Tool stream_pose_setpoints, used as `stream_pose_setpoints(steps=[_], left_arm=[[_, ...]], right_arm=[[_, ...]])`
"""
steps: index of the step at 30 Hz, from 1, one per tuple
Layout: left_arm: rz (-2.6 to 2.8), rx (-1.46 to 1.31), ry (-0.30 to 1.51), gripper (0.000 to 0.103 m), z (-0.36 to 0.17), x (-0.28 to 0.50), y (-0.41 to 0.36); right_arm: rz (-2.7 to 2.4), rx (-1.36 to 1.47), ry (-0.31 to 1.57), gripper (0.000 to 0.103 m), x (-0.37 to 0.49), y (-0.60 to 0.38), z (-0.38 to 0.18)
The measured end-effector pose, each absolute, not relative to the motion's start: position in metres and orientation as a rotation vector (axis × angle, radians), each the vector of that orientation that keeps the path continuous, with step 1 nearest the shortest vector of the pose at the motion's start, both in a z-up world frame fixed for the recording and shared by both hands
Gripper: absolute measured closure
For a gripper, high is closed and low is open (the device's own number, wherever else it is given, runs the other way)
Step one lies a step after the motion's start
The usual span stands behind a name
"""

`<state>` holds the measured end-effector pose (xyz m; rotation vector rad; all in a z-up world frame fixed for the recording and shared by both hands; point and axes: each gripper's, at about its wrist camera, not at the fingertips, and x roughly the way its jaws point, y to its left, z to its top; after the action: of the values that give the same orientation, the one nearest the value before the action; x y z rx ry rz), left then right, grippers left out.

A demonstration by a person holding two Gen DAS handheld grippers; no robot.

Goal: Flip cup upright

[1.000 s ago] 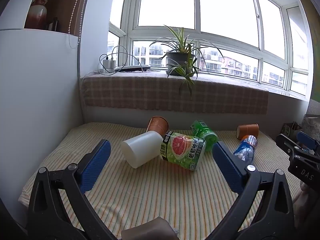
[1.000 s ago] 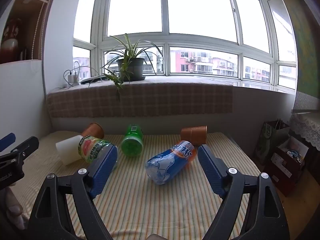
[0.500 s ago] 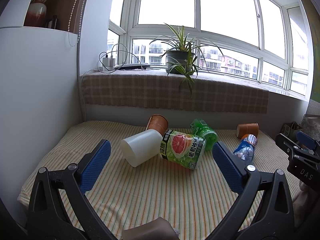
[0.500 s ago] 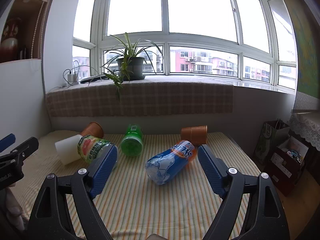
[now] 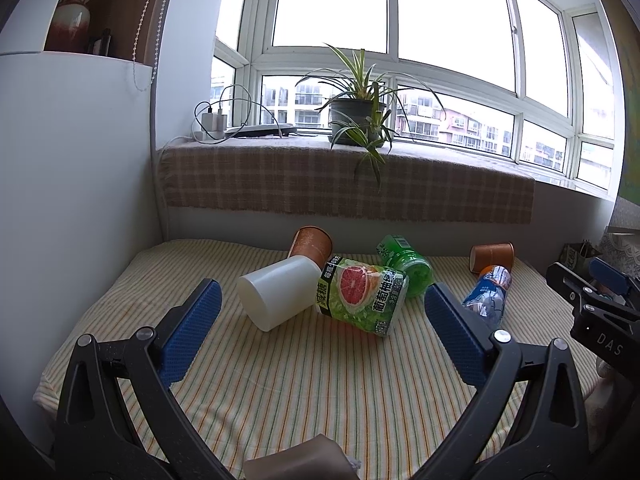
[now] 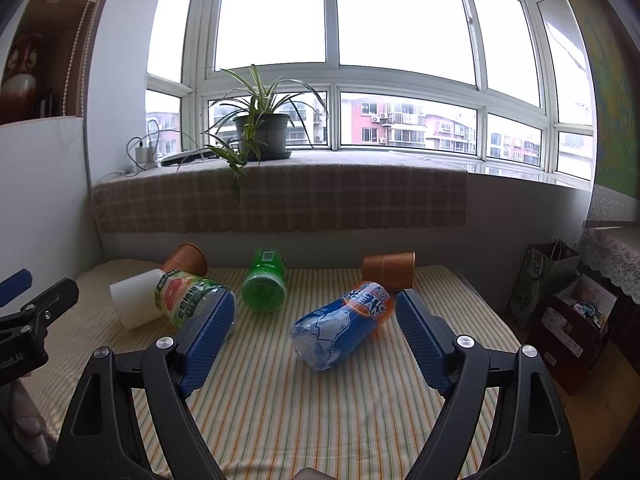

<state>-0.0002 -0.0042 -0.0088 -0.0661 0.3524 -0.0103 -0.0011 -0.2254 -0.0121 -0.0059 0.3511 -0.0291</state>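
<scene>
Listing what lies before my two claws on the striped tablecloth [image 5: 304, 392]: my left gripper [image 5: 320, 330] hangs above the cloth with its blue pads spread wide and nothing between them; my right gripper [image 6: 314, 338] likewise gapes apart, holding nothing. Item one: white cup [image 5: 278, 298], on its side, its closed base toward my left claw, its mouth end hidden behind the grapefruit drink bottle [image 5: 362, 294], which lies tipped against it. Item two: brown paper cup [image 5: 311, 245], tilted on its side just behind the white cup and touching it. Item three: green bottle [image 6: 265, 286], lying flat, bottom toward my right claw, just beside the grapefruit bottle. Item four: blue and orange bottle [image 6: 344, 326], lying between my right pads though untouched by either. Item five: second brown paper cup [image 6: 389, 270], on its side near the far edge, just behind the blue bottle. Background: potted spider plant [image 6: 262, 136] on the checked windowsill cloth [image 6: 280, 200]; chargers and cables [image 5: 214, 122] at the sill's left end.
</scene>
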Motion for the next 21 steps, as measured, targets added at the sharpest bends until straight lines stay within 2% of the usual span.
stream_pose_setpoints(steps=[21], left_arm=[[-0.013, -0.067, 0.36, 0.0, -0.0094, -0.0002, -0.0047]], right_arm=[[-0.027, -0.006, 0.357, 0.02, 0.0003, -0.2244, -0.0122]])
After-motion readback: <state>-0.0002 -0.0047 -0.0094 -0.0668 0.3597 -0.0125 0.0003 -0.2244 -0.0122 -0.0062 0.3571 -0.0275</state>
